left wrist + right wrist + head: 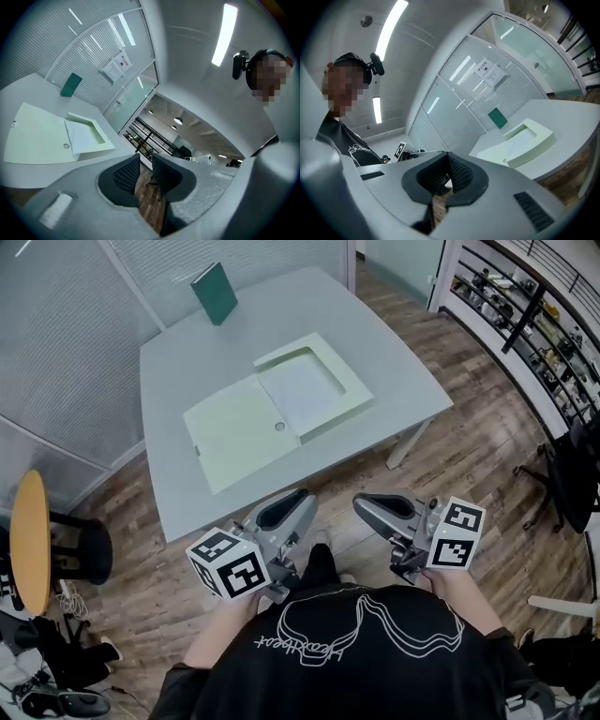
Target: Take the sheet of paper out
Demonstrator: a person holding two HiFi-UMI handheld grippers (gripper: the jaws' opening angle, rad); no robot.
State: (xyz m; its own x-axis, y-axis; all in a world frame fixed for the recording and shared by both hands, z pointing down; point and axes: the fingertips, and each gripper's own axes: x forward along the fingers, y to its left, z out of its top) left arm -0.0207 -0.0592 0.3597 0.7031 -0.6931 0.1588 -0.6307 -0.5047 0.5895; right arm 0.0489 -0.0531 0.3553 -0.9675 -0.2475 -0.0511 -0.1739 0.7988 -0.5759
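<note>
Task not yet begun: sheet of paper [302,390] lies in the open pale-green box [362,401] on the counter [183,371], while left gripper [300,496], jaws narrowly apart and empty, and right gripper [362,503], jaws together and empty, hang well short of it.

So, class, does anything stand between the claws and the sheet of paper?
Nothing visible: the sheet of paper lies uncovered in the open box, with only table between it and left claw and right claw.
</note>
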